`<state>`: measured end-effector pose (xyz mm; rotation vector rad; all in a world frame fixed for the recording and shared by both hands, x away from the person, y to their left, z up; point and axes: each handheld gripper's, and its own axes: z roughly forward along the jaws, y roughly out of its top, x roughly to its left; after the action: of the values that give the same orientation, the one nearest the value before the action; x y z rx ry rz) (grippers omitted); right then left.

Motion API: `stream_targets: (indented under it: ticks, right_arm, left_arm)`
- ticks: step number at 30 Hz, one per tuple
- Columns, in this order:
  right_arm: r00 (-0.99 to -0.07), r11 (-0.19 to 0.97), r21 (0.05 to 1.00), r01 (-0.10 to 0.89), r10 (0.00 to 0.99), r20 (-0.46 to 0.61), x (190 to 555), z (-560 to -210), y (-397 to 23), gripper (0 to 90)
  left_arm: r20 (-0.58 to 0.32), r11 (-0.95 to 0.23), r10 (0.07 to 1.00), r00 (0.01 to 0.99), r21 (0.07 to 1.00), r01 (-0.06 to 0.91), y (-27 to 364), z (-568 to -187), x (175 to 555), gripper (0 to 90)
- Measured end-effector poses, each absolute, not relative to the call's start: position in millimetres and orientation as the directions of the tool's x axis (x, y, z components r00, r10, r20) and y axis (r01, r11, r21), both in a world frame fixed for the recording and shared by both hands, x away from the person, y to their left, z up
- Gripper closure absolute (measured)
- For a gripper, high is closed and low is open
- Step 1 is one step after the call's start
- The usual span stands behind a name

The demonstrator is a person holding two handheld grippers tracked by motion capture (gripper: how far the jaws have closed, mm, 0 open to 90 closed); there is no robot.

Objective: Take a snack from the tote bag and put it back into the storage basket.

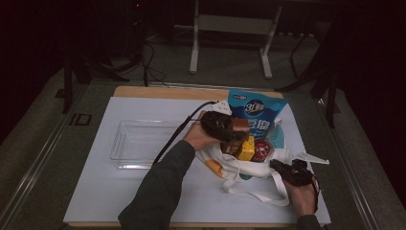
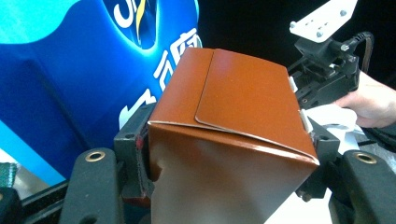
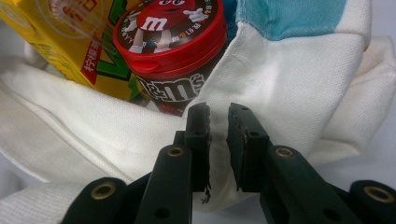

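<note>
A white cloth tote bag (image 1: 239,168) lies on the mat with its mouth facing away from me. In it are a yellow drink carton (image 1: 247,148) and a red-lidded M&M's tub (image 1: 261,149). A blue pouch (image 1: 256,112) stands behind them. My left gripper (image 1: 233,135) is shut on a brown carton (image 2: 233,130) at the bag's mouth, pads pressed on both its sides. My right gripper (image 3: 219,123) is shut on the bag's (image 3: 299,84) rim fabric, just below the tub (image 3: 173,42) and the yellow carton (image 3: 60,42). The high view shows it at the bag's right side (image 1: 278,166).
A clear plastic tray (image 1: 122,143) sits to the left on the white mat (image 1: 110,191), which covers a wooden table top (image 1: 143,91). A grey metal frame (image 1: 230,24) and cables stand on the floor beyond the table.
</note>
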<state>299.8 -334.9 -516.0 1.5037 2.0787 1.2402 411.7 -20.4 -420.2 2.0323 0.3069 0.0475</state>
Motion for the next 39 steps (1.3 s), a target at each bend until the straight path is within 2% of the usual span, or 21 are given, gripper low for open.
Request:
stream_targets:
  ticks: [9,23,29,39]
  right_arm:
    - [-0.412,0.076,0.775,0.627,0.877,0.247,299.7,-516.8,-336.7,75.9]
    - [-0.421,0.067,0.785,0.616,0.87,0.256,298.6,-516.7,-340.3,73.9]
    - [-0.428,0.061,0.799,0.598,0.867,0.255,295.6,-512.1,-344.8,73.2]
    - [-0.433,0.053,0.804,0.592,0.862,0.263,293.2,-510.6,-353.3,74.5]
  left_arm:
    - [-0.117,-0.394,0.255,0.96,0.894,0.214,-25.5,-425.9,412.6,34.0]
    - [-0.124,-0.352,0.269,0.955,0.91,0.218,-26.8,-430.8,412.8,35.6]
    - [-0.12,-0.339,0.272,0.955,0.916,0.212,-25.6,-431.3,411.2,41.4]
    - [-0.13,-0.313,0.286,0.95,0.924,0.22,-25.5,-434.0,410.9,40.0]
